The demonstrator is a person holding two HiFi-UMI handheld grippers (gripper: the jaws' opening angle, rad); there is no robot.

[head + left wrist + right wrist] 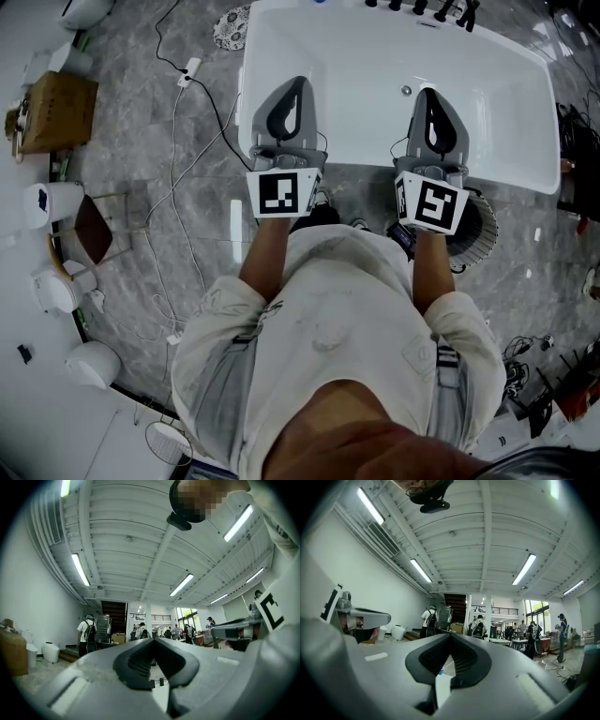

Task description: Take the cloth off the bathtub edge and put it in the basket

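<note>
The white bathtub (487, 103) fills the top of the head view. A patterned cloth (230, 26) lies at its far left corner, partly cut off by the rim. A round slatted basket (476, 225) stands on the floor by the tub's near edge, half hidden under my right gripper. My left gripper (298, 82) and right gripper (429, 92) are held side by side over the tub's near rim, both shut and empty. In the gripper views the left gripper (152, 639) and right gripper (451, 634) have their jaw tips touching and look out level across a hall.
White cables (178, 169) trail over the grey floor left of the tub. A cardboard box (56, 111), a small chair (94, 227) and white fixtures (92, 364) line the left wall. Black taps (422, 7) sit on the tub's far end. People stand far off in the hall.
</note>
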